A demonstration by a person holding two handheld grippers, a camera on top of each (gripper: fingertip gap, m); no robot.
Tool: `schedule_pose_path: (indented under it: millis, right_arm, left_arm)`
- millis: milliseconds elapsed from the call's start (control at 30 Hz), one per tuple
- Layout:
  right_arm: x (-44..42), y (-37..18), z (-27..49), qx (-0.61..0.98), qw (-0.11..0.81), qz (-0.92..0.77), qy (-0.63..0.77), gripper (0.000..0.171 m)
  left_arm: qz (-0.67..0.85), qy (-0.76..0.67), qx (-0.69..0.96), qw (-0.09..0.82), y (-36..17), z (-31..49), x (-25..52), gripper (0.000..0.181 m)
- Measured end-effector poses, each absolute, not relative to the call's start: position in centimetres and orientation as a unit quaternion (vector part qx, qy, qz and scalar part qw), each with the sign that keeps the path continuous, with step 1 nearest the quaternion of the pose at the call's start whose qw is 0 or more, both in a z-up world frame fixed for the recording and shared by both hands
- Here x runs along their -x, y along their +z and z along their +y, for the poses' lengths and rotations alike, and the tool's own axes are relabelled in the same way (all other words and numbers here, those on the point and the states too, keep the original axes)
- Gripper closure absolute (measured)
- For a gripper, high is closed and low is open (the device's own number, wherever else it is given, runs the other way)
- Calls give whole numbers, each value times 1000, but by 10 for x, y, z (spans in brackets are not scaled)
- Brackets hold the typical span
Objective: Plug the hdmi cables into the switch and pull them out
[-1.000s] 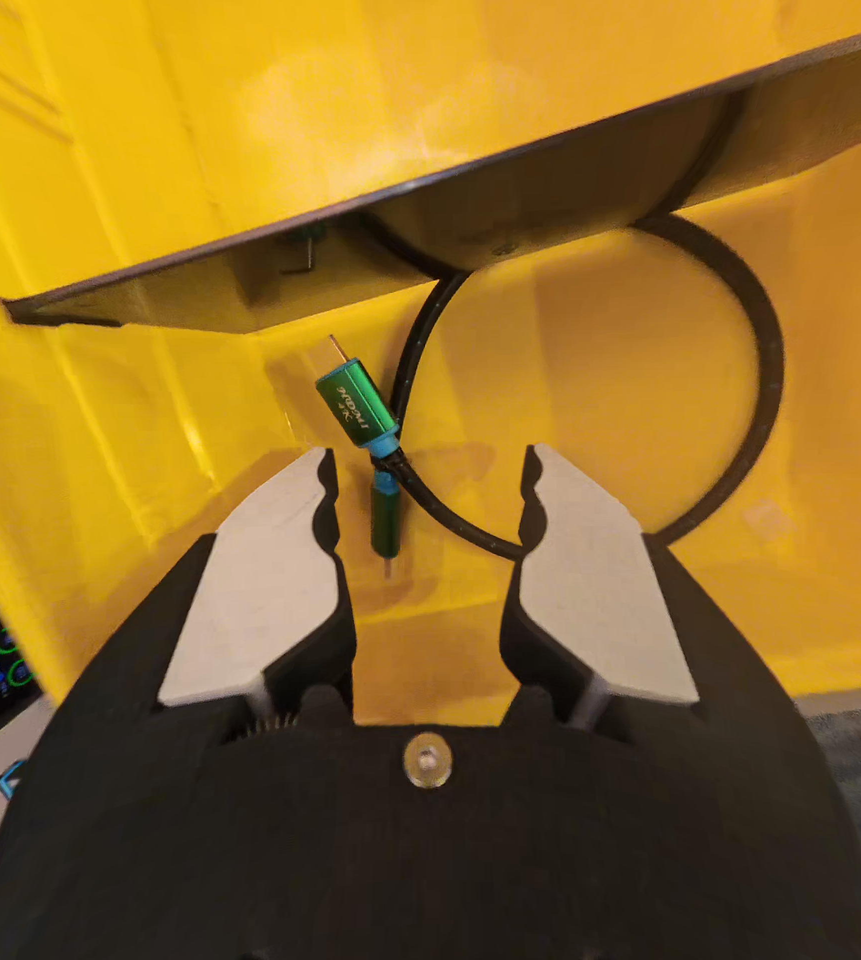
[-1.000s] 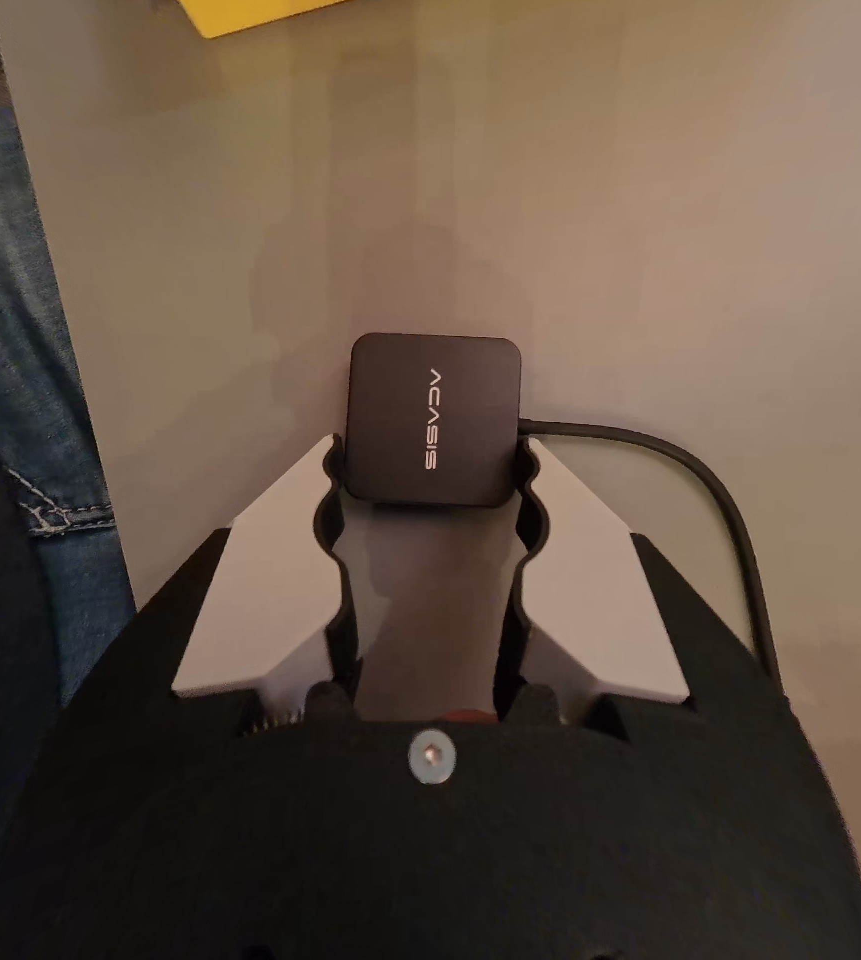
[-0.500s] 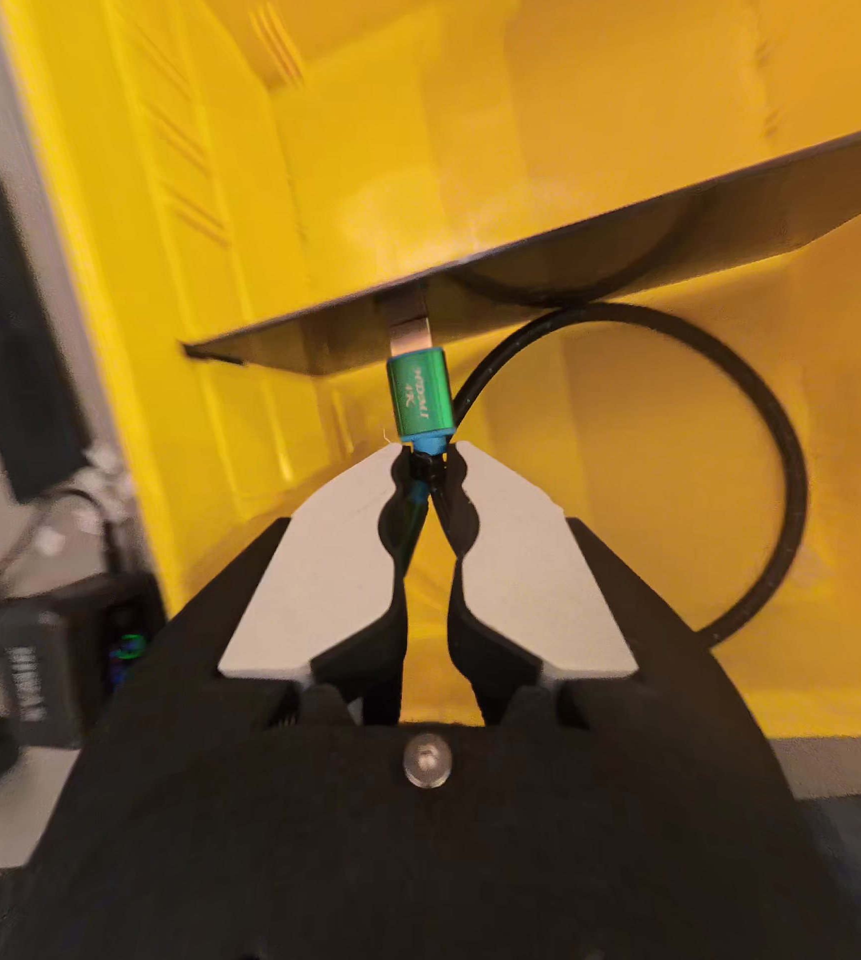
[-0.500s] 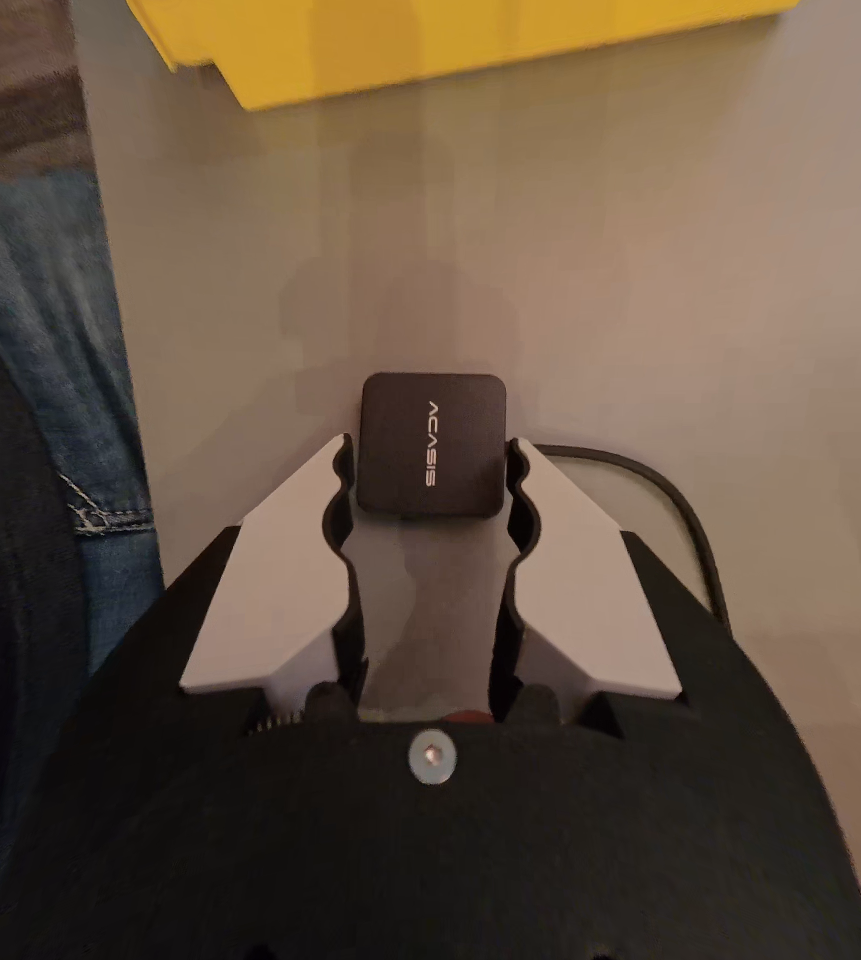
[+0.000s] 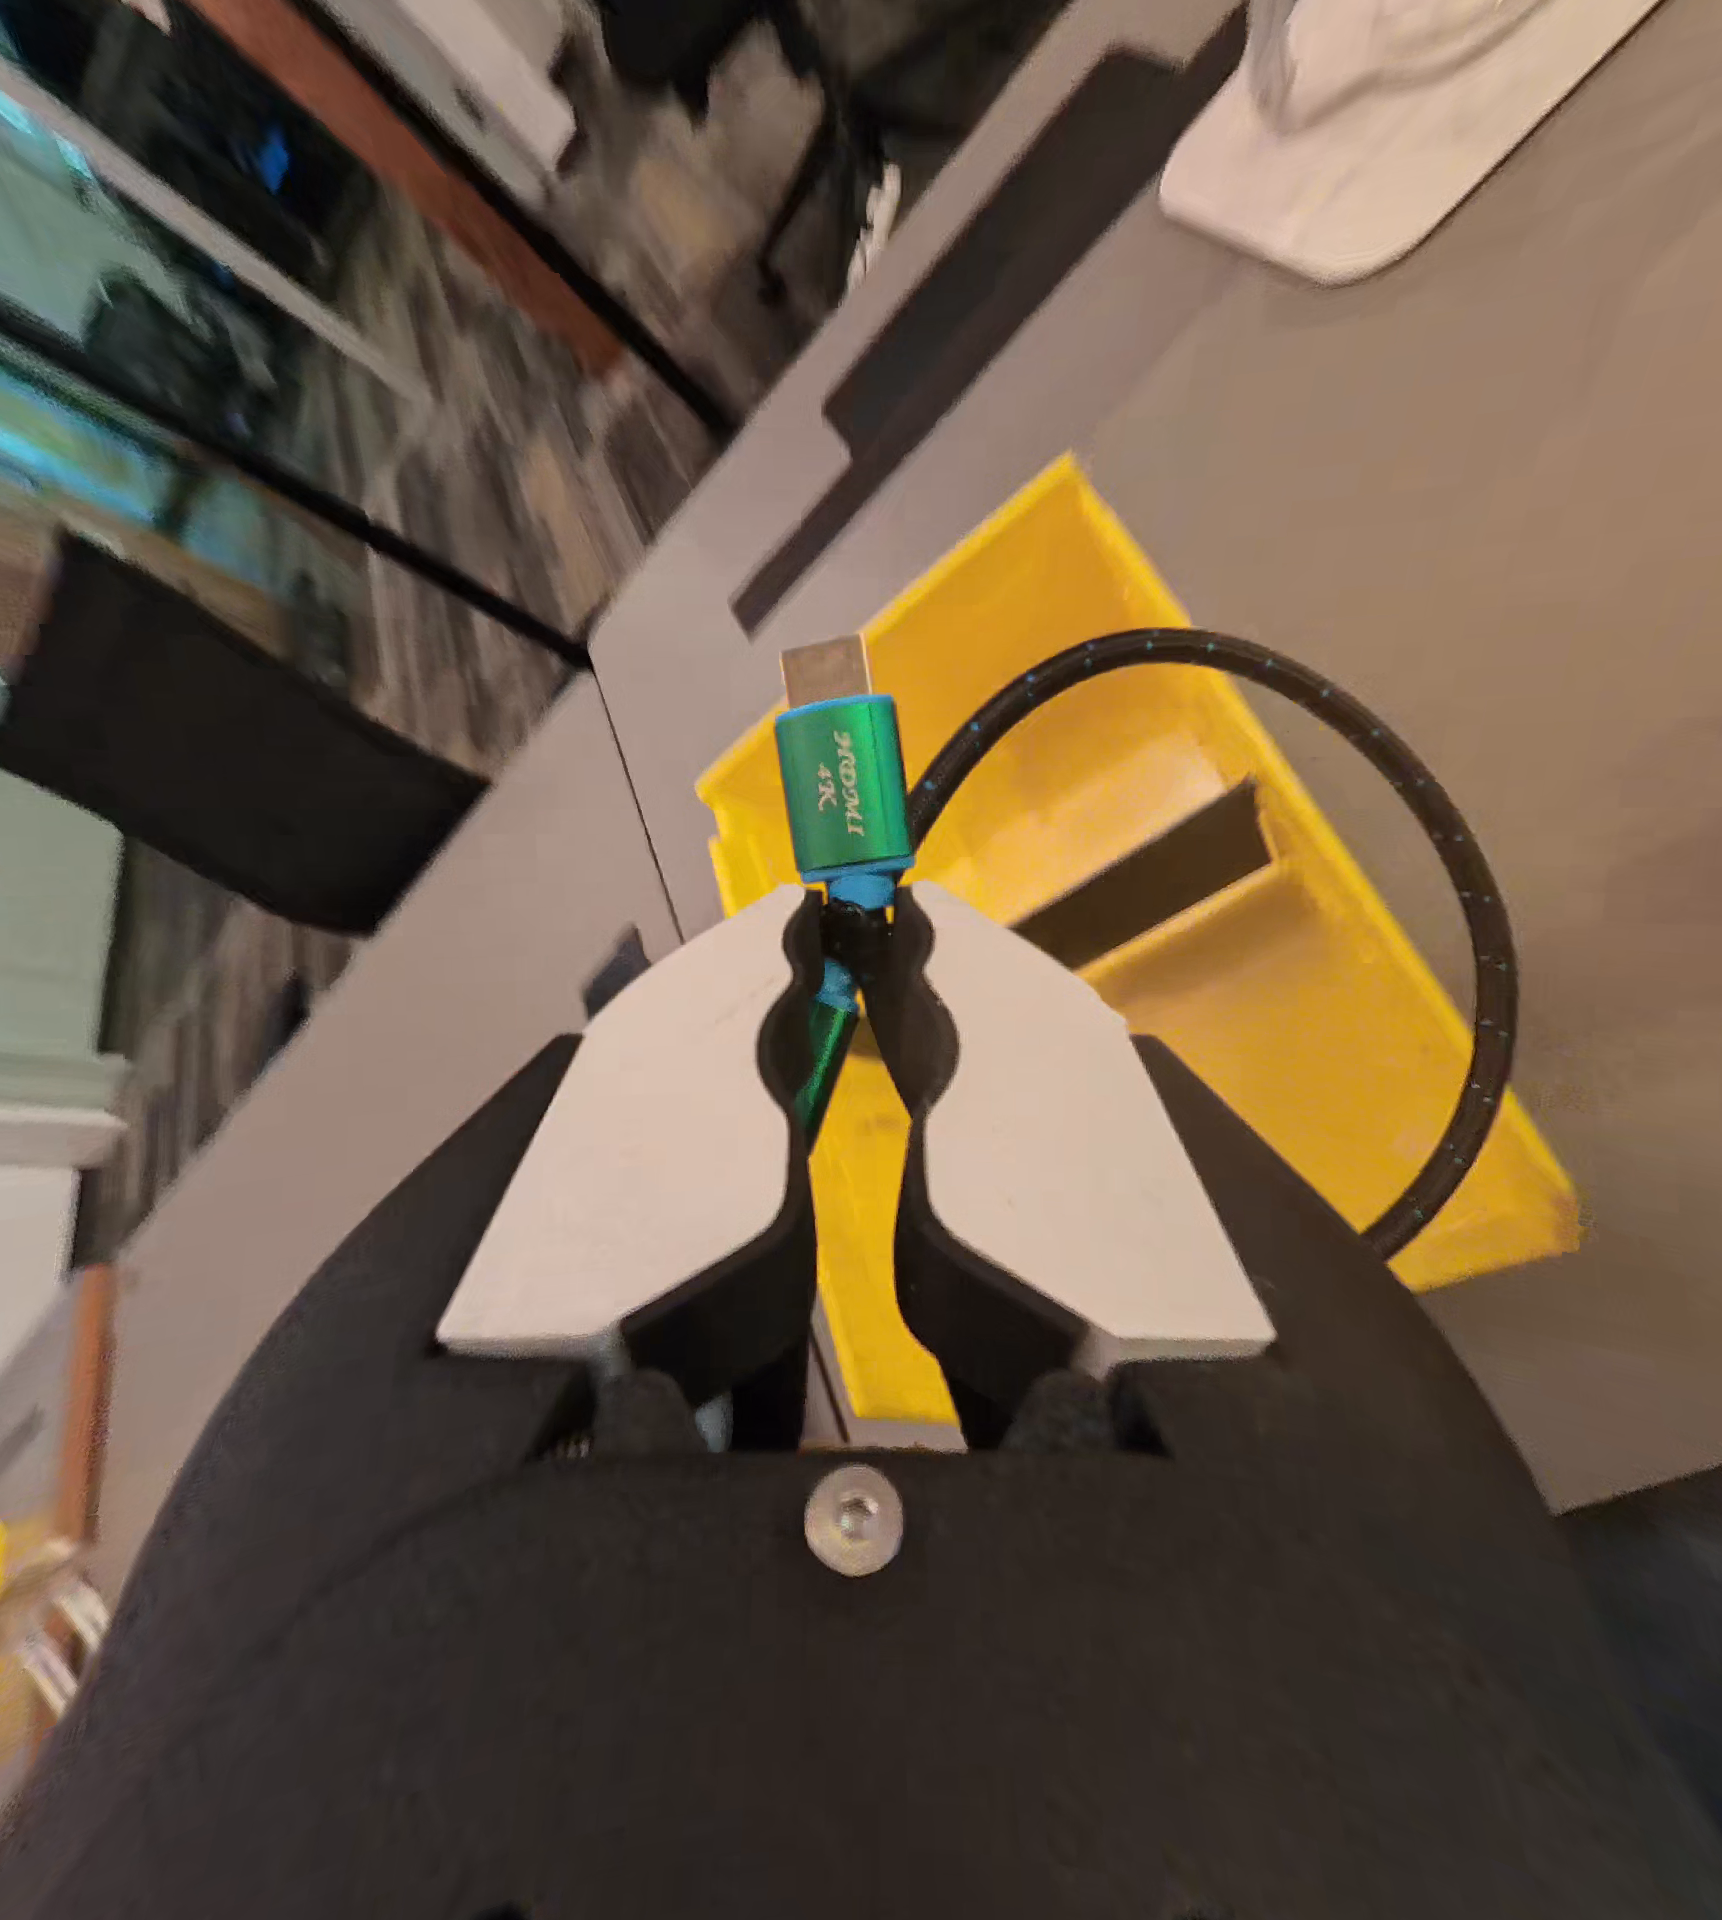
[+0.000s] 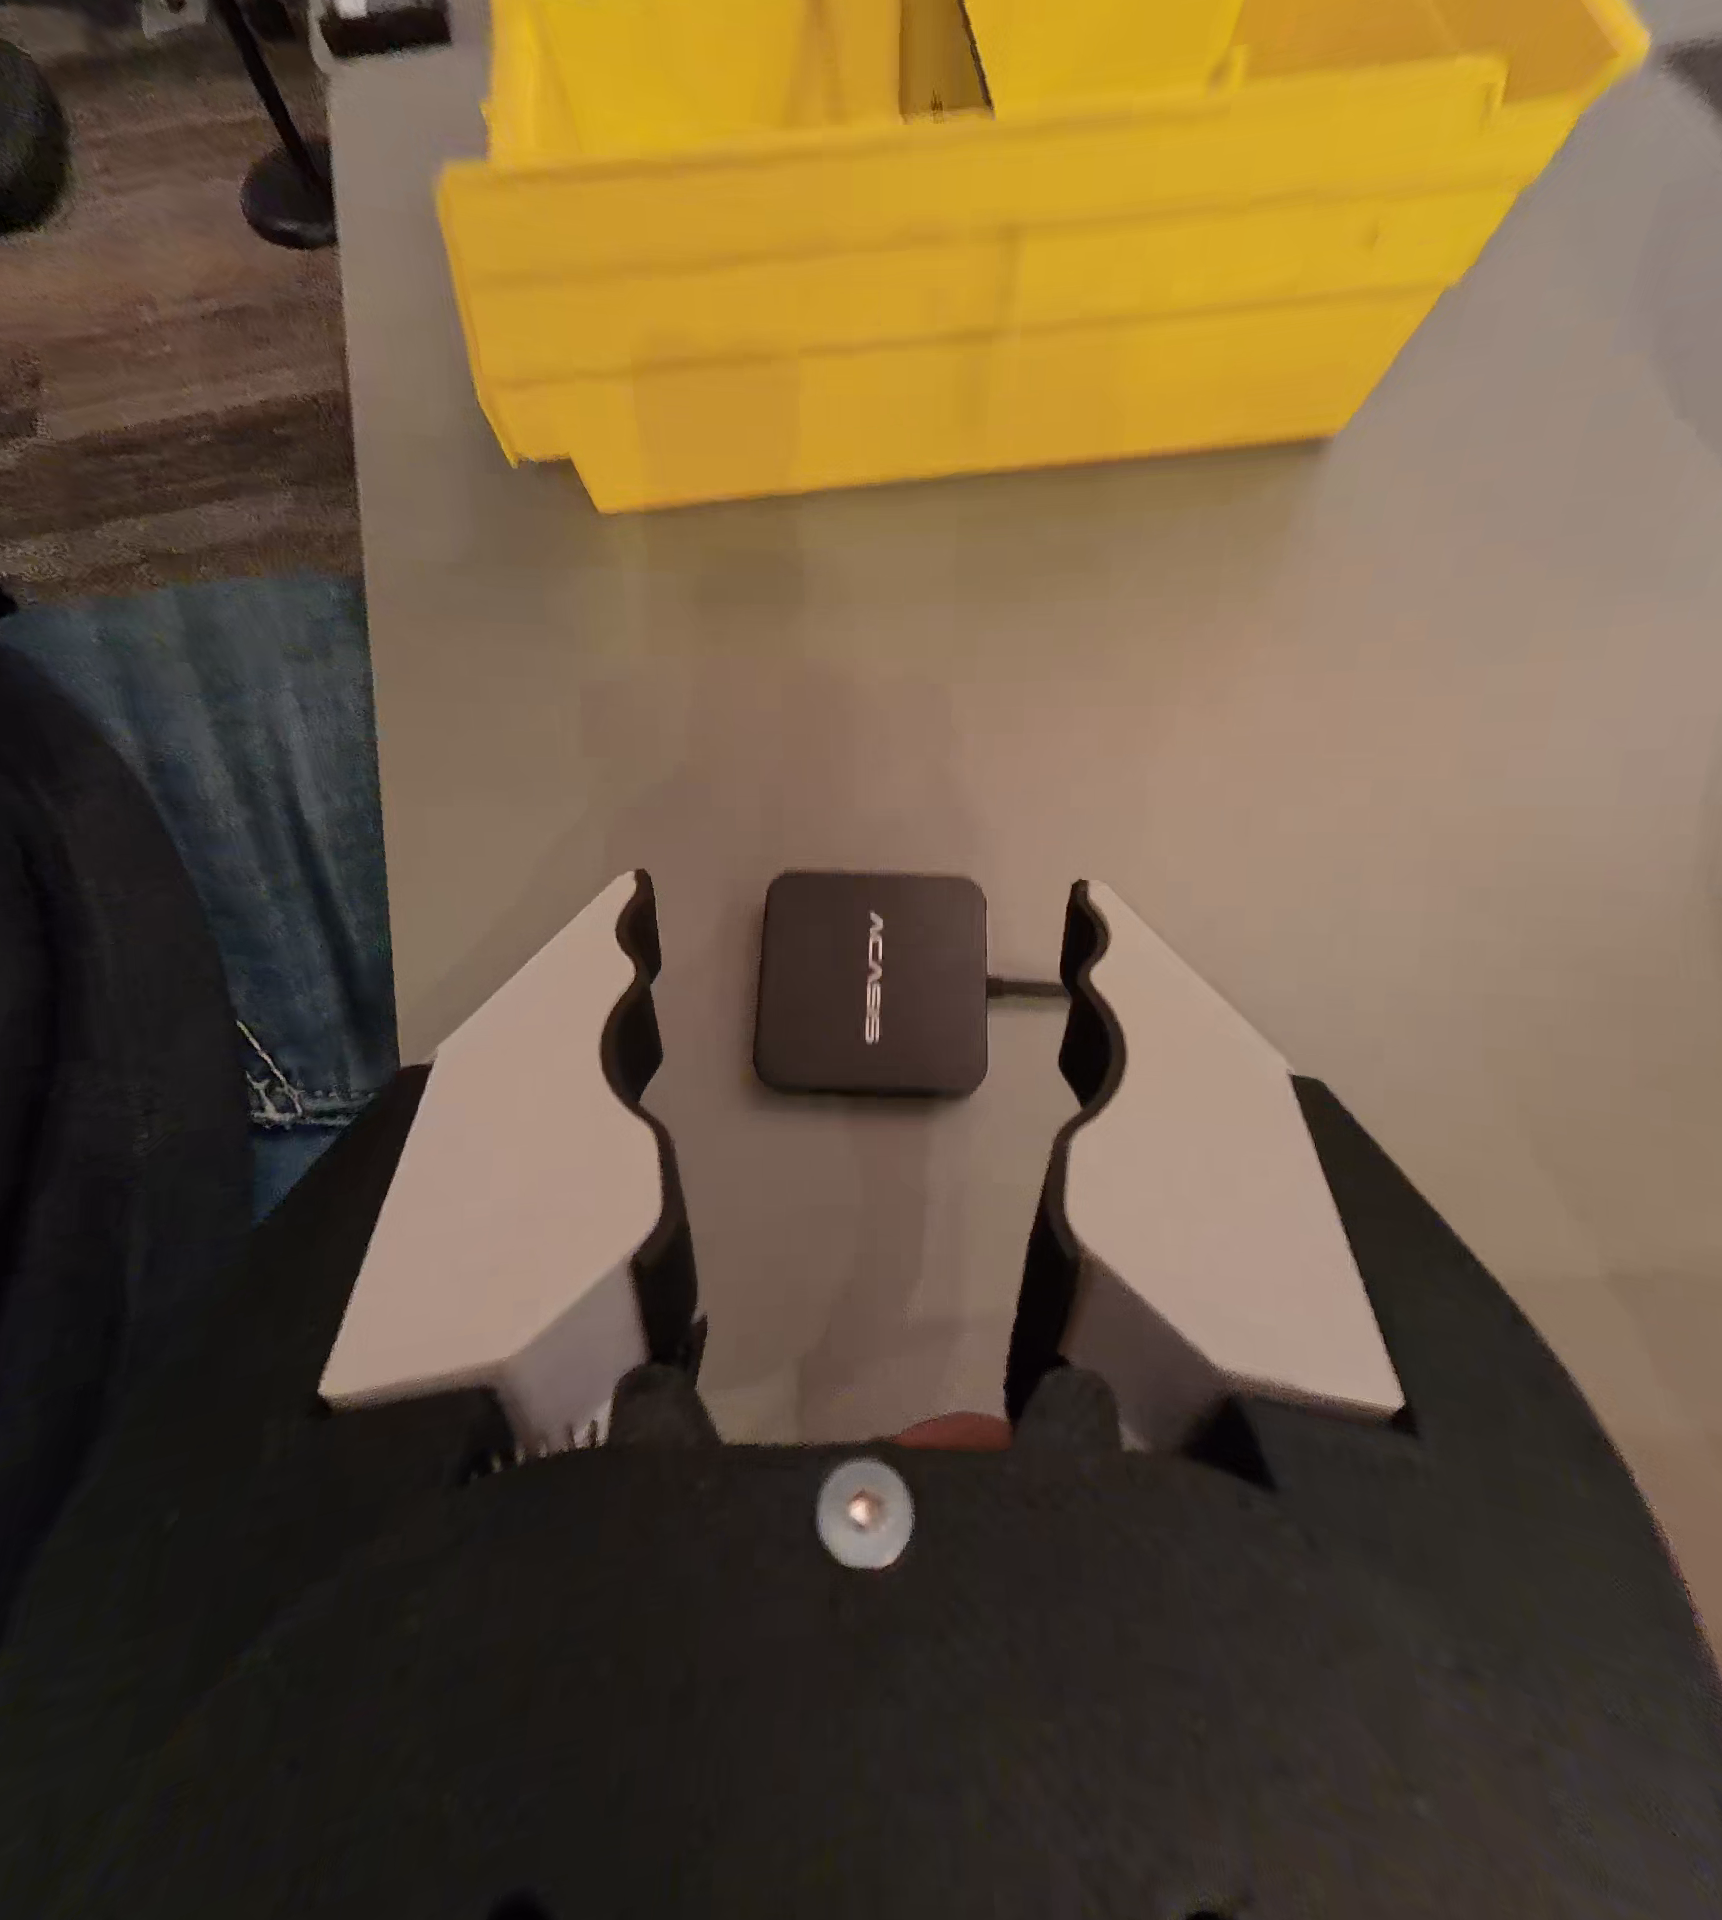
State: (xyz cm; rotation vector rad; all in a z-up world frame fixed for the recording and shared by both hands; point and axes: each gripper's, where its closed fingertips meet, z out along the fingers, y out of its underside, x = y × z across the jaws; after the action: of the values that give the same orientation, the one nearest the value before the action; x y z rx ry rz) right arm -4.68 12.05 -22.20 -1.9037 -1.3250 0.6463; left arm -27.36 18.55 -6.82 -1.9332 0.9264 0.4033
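In the left wrist view my left gripper (image 5: pixel 855 914) is shut on a black braided HDMI cable (image 5: pixel 1459 935), pinched just below its green plug (image 5: pixel 841 795). The plug stands upright past the fingertips with its metal tip up. The cable's second green plug (image 5: pixel 821 1060) hangs between the fingers. The cable loops out to the right, high above the yellow bin (image 5: pixel 1200 997). In the right wrist view my right gripper (image 6: pixel 862 914) is open above the small black square switch (image 6: pixel 872 997), which lies flat on the grey table (image 6: pixel 1252 727). Neither pad touches the switch. A thin black cord (image 6: pixel 1023 989) leaves its right side.
The yellow bin (image 6: pixel 940 312) stands on the table beyond the switch; a black divider (image 5: pixel 1148 873) crosses its inside. A person's jeans and dark top (image 6: pixel 161 831) are at the left table edge. A white object (image 5: pixel 1356 156) sits at the far table end. The left gripper's tips are roughly 30 cm from the right gripper's.
My left gripper closed on the cable inside the bin and lifted it out, well above the table. My right gripper let go of the switch, opened wide and rose away from it.
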Motion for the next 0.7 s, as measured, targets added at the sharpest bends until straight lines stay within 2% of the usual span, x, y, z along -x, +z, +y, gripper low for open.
schedule_pose_path:
  millis: [167,333,467,600,700]
  right_arm:
    - [59,-162,119,681,456,-511,258,99]
    - [55,-103,111,618,546,-481,298,113]
    - [52,-111,111,620,540,-494,282,119]
    - [63,-124,105,608,528,-512,298,128]
    - [71,-128,98,599,515,-521,323,146]
  left_arm:
    - [500,126,704,487,-30,164,202,169]
    - [625,55,647,432,-66,145,131,169]
    - [705,21,603,372,-111,128,97,169]
    - [745,-24,573,339,-131,113,79,169]
    - [758,-35,565,323,-140,108,75,169]
